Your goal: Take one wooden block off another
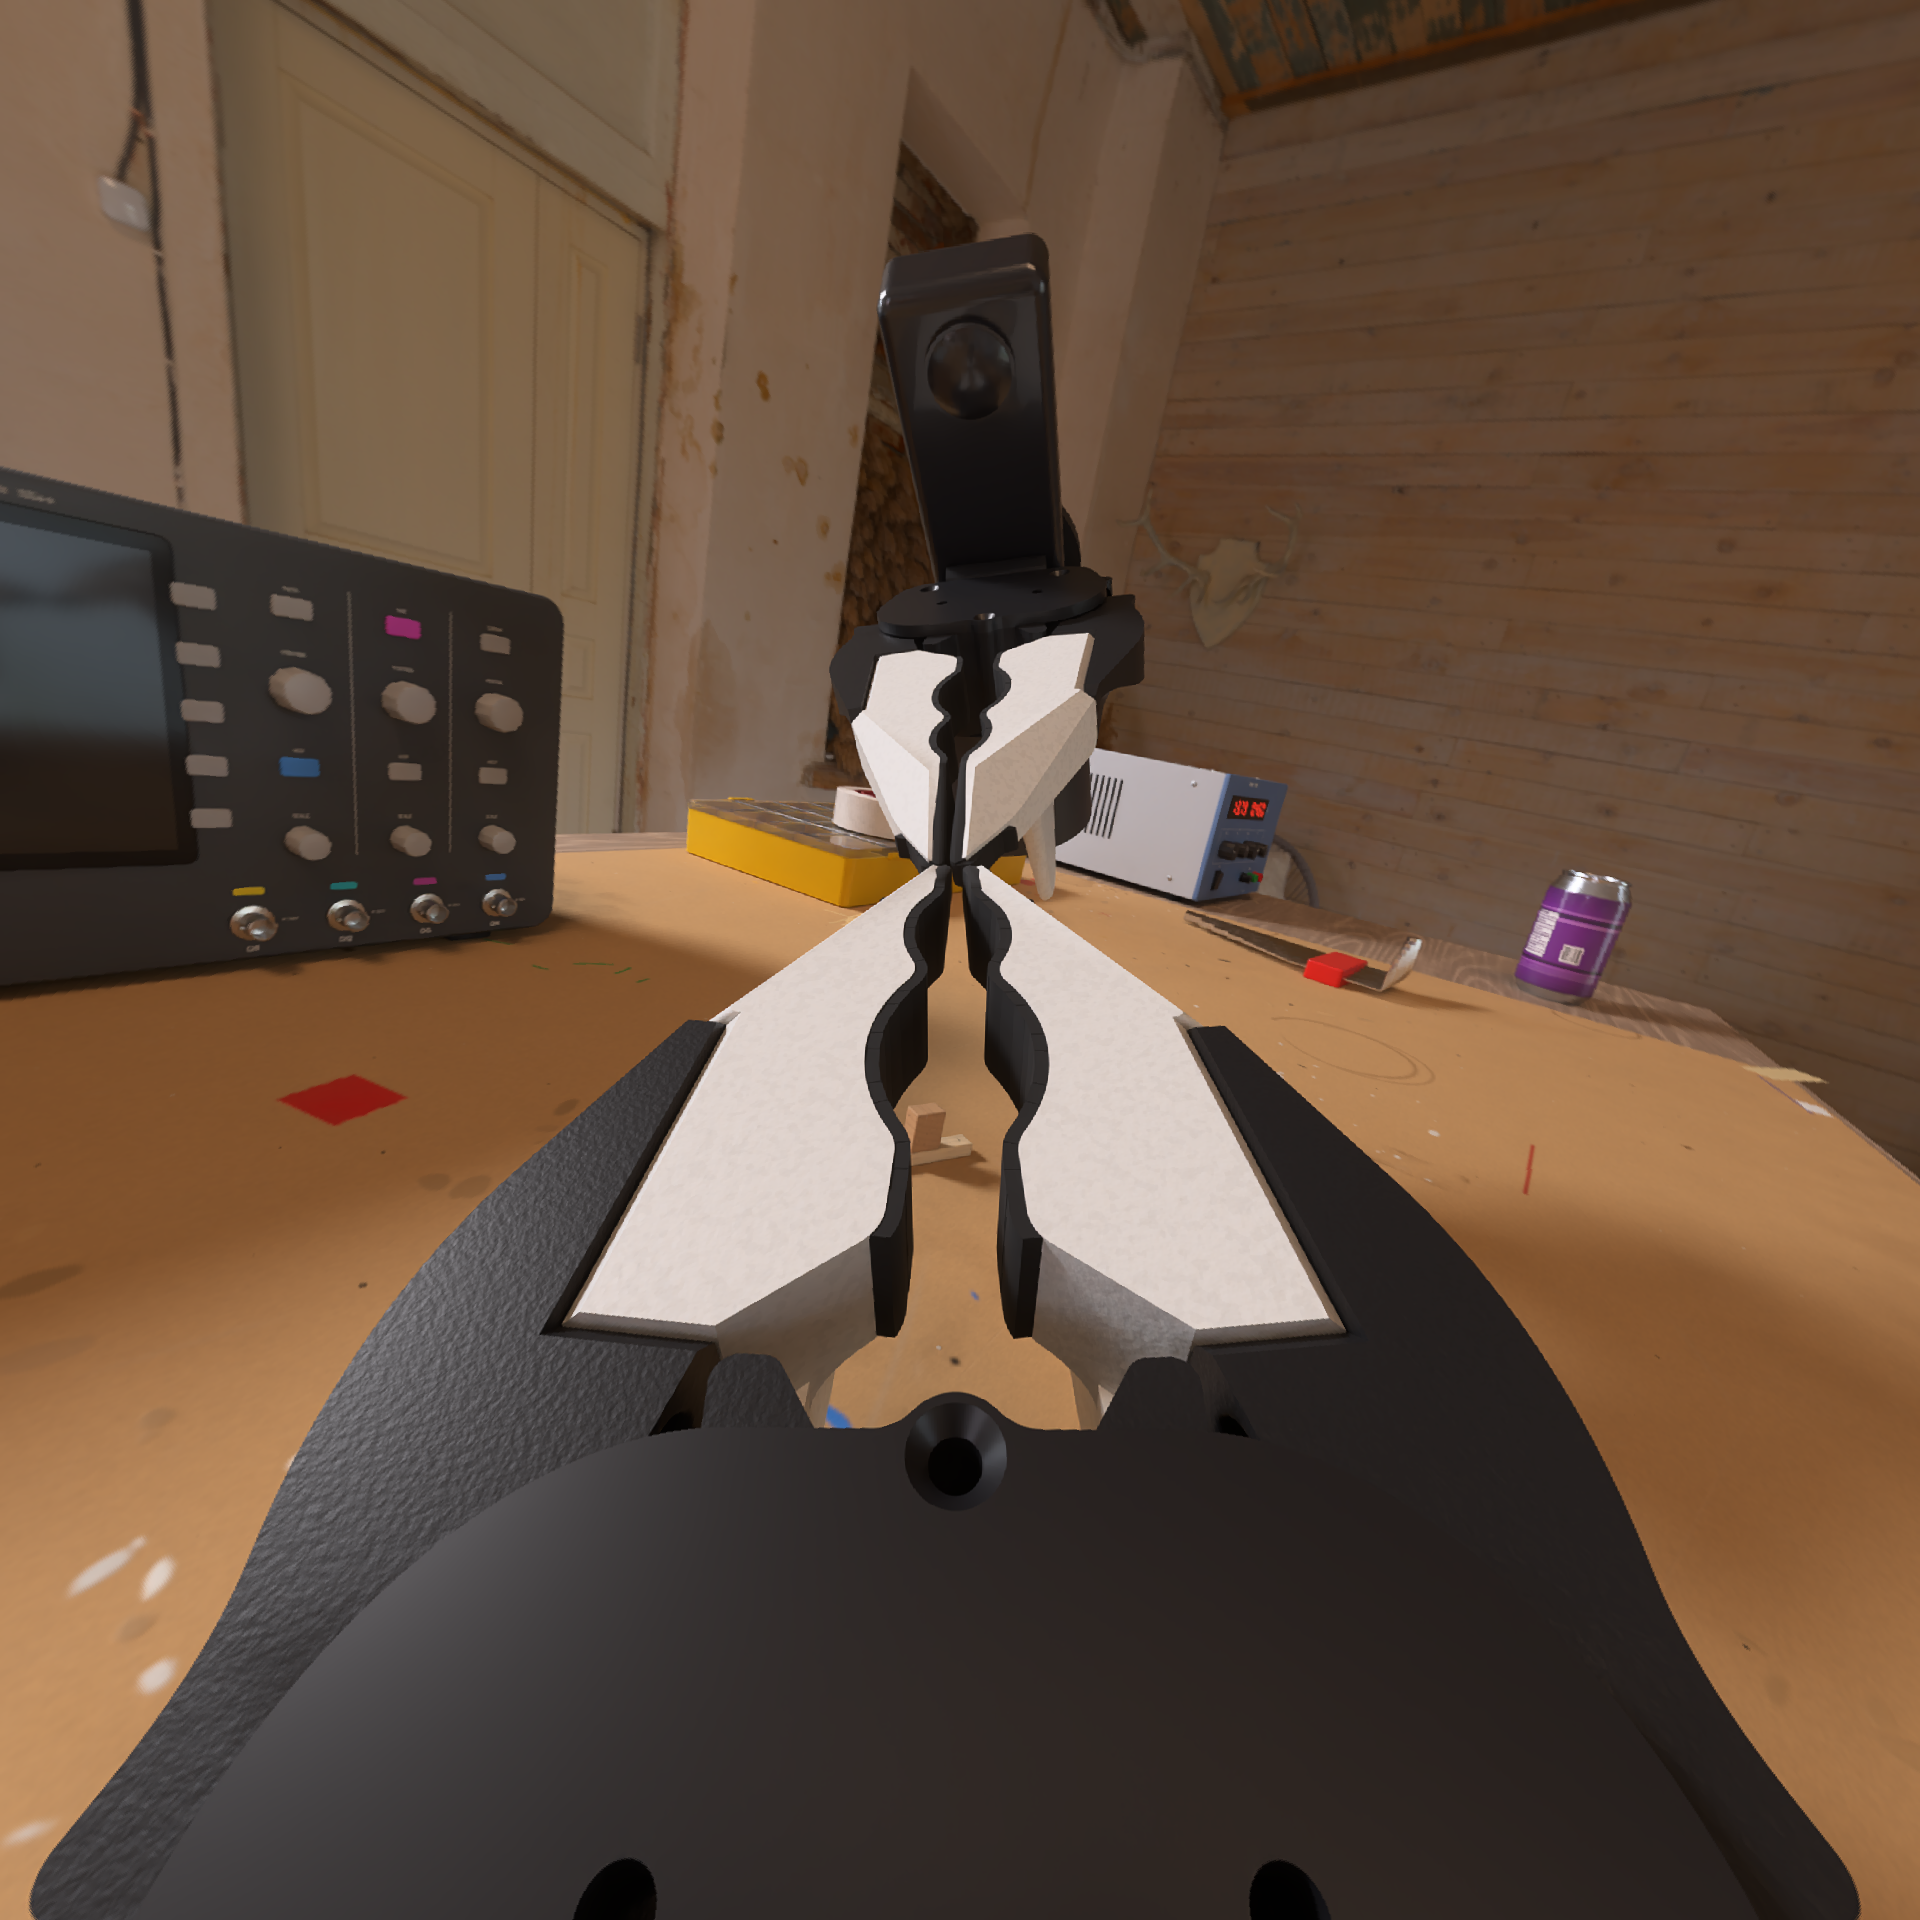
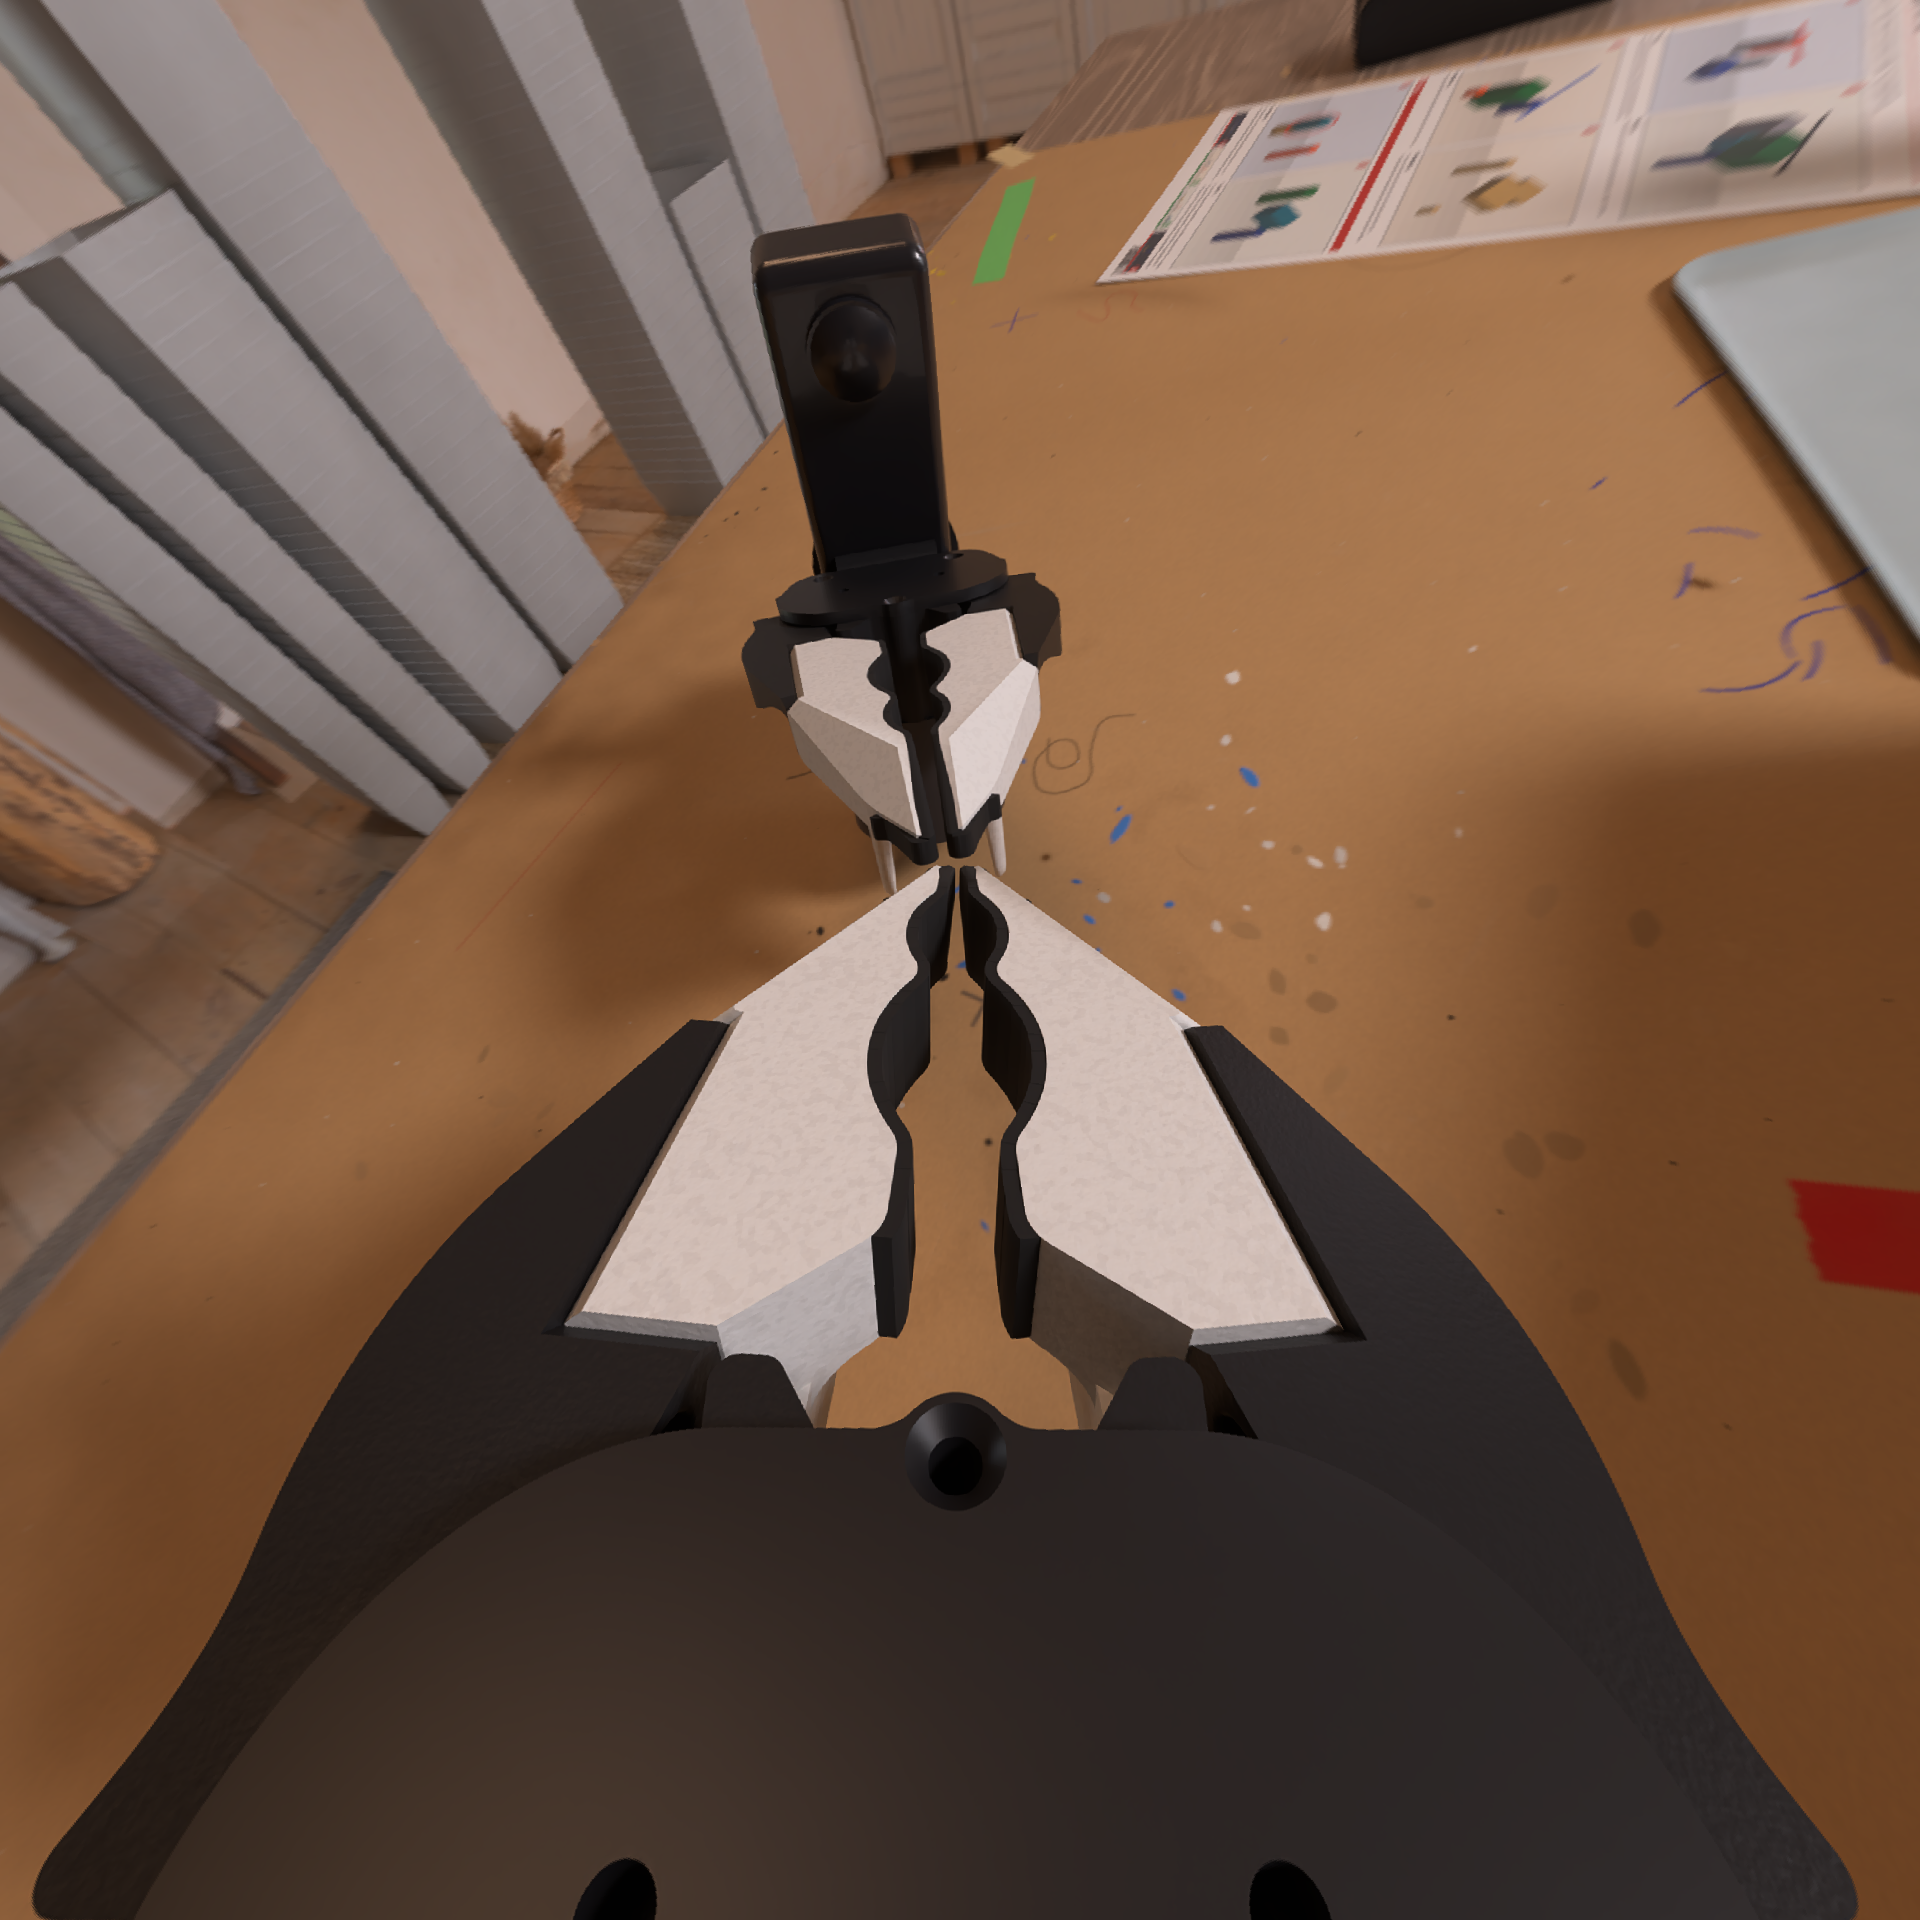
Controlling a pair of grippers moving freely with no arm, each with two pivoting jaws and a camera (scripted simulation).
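A small light wooden block (image 1: 925,1122) stands on a flat wooden piece (image 1: 954,1149) on the brown table. It shows only in the left wrist view, through the gap between my left fingers, below them. My left gripper (image 1: 954,878) is shut and empty above the table. My right gripper (image 1: 951,847) faces it tip to tip, also shut and empty. In the right wrist view my right gripper (image 2: 954,878) is shut and the left gripper (image 2: 948,847) points back at it, tips almost touching. No block shows in that view.
An oscilloscope (image 1: 260,727) stands at the left, with a yellow case (image 1: 800,847), a power supply (image 1: 1174,821), a hand saw (image 1: 1340,966) and a purple can (image 1: 1574,935) farther back. A poster (image 2: 1507,145) and a pale tray (image 2: 1839,395) lie on the table. The table edge (image 2: 436,862) runs at left.
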